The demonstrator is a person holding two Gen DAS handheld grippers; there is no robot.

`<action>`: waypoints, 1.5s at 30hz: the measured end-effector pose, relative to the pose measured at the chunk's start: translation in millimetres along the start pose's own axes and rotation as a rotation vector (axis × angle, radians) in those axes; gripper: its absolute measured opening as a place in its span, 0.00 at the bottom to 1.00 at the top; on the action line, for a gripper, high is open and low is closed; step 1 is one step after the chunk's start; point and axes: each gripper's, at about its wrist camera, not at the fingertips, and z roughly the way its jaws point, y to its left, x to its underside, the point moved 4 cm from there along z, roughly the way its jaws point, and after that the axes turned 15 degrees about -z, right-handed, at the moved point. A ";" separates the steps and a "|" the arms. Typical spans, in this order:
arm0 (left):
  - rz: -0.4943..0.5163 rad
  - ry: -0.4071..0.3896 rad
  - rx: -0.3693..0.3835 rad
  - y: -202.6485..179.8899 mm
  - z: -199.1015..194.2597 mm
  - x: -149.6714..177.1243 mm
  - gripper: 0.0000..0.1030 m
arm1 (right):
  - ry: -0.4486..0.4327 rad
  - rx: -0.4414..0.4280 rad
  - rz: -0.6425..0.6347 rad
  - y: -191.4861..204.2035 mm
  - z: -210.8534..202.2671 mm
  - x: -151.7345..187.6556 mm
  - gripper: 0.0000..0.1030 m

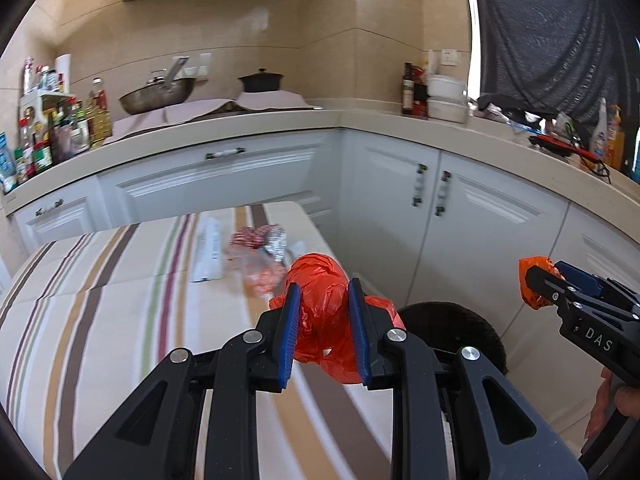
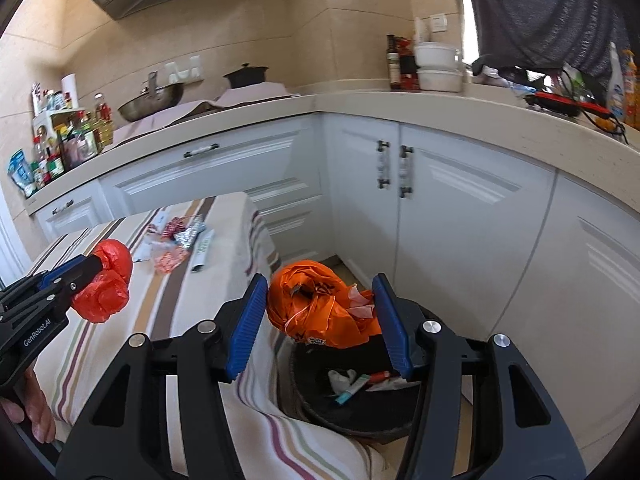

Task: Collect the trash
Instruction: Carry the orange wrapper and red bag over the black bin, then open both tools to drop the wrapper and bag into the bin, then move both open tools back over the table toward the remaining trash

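My left gripper (image 1: 324, 285) is shut on a crumpled red plastic bag (image 1: 320, 320), held above the right end of the striped table (image 1: 100, 320). My right gripper (image 2: 320, 280) is shut on a crumpled orange bag (image 2: 316, 308), which hangs over a black trash bin (image 2: 320, 412) on the floor beside the table. The bin holds a tube and some papers. In the right wrist view the left gripper (image 2: 96, 266) and its red bag (image 2: 106, 284) are at the left. In the left wrist view the right gripper (image 1: 536, 286) with a bit of the orange bag (image 1: 528, 270) is at the right.
Several wrappers (image 2: 176, 240) and a white packet (image 1: 208, 252) lie on the striped cloth farther along the table. White cabinets (image 2: 440, 208) and a beige L-shaped counter (image 2: 400, 108) with pots, bottles and bowls stand behind. A person's fingers (image 2: 36, 412) hold the left handle.
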 end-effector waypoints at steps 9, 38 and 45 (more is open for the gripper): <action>0.051 -0.005 0.058 -45.2 16.3 11.7 0.24 | 0.006 0.041 0.027 -32.8 -1.4 16.4 0.51; 0.071 0.221 0.044 -112.3 126.4 47.2 0.43 | 0.124 0.066 0.078 -83.9 90.7 43.8 0.62; 0.049 0.211 0.047 -107.9 123.3 43.4 0.55 | 0.114 0.081 0.079 -84.9 91.6 38.4 0.64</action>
